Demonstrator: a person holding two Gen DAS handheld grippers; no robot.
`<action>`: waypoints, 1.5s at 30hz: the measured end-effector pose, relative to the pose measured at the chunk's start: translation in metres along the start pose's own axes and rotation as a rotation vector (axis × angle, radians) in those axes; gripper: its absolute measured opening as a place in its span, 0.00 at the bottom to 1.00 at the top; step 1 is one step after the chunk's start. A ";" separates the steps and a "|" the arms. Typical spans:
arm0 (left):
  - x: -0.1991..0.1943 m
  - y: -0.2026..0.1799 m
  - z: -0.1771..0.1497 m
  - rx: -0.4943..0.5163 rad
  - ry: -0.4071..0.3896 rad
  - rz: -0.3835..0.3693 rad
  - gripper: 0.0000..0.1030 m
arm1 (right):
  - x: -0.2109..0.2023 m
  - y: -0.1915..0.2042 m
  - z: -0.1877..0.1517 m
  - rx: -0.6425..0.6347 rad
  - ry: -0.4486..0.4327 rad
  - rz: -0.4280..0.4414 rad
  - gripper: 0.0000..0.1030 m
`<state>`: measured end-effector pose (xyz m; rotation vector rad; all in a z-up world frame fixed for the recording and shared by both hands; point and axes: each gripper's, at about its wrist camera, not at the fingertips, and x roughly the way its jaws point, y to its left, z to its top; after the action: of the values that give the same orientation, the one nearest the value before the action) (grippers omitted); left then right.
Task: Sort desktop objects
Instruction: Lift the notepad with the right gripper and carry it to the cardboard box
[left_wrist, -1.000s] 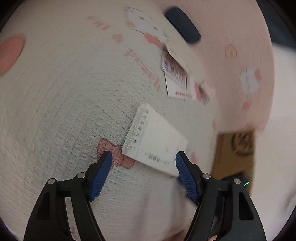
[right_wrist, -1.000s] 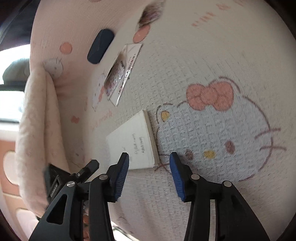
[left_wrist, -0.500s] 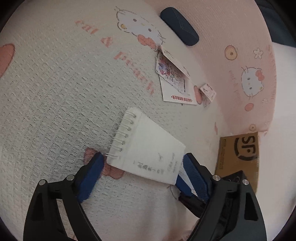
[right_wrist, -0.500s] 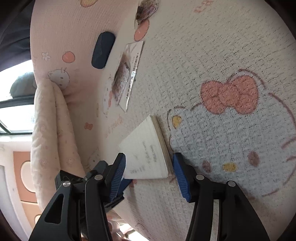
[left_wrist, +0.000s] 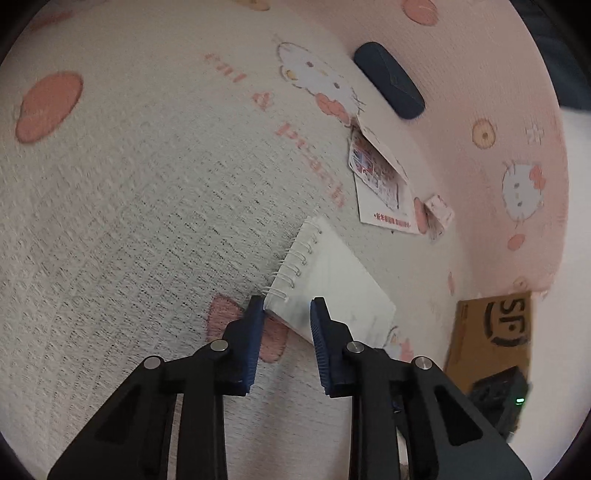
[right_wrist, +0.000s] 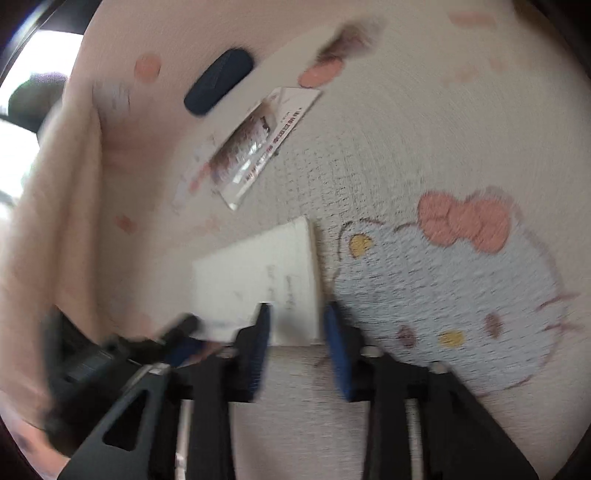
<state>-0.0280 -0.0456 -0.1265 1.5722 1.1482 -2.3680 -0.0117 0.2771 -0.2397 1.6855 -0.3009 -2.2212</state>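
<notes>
1. Left wrist view: the left gripper (left_wrist: 286, 314) has its blue-padded fingers (left_wrist: 254, 325) narrowed around the near corner of the white spiral-bound notepad (left_wrist: 332, 291), at the end of its wire binding. The left pad sits at the corner and the right pad lies over the page; whether they press the paper I cannot tell.
2. The notepad lies on a cream cat-print woven cloth (left_wrist: 129, 184) that covers the desk, well in from its far edge.
3. Beyond the notepad lies a white printed leaflet with red lettering (left_wrist: 382, 184), and just beside it a small white folded card (left_wrist: 437, 214).
4. Nearer the far edge a dark blue oval case (left_wrist: 388, 85) rests on the cloth's pink border.
5. Off the desk's right edge stands a brown cardboard box with a black logo (left_wrist: 491, 328).
6. Right wrist view (blurred): the right gripper (right_wrist: 297, 319) has its fingers (right_wrist: 338, 347) apart, straddling the near edge of the notepad (right_wrist: 258, 273) at its right corner without closing on it.
7. The left gripper (right_wrist: 184, 339) shows as a dark smear at the notepad's near left corner.
8. The leaflet (right_wrist: 255, 144) and the blue case (right_wrist: 219, 86) lie farther off, toward the desk's far left corner.
</notes>
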 end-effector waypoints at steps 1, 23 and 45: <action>-0.001 -0.006 -0.002 0.041 -0.009 0.028 0.27 | 0.000 0.004 -0.001 -0.029 -0.004 -0.027 0.20; -0.047 -0.072 -0.009 0.176 -0.108 -0.037 0.27 | -0.091 0.028 0.010 -0.117 -0.175 -0.058 0.16; -0.081 -0.237 -0.048 0.359 -0.193 -0.223 0.27 | -0.241 -0.012 0.050 -0.043 -0.451 -0.093 0.16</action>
<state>-0.0584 0.1276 0.0581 1.3135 0.9430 -2.9331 -0.0031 0.3799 -0.0158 1.1819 -0.2826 -2.6419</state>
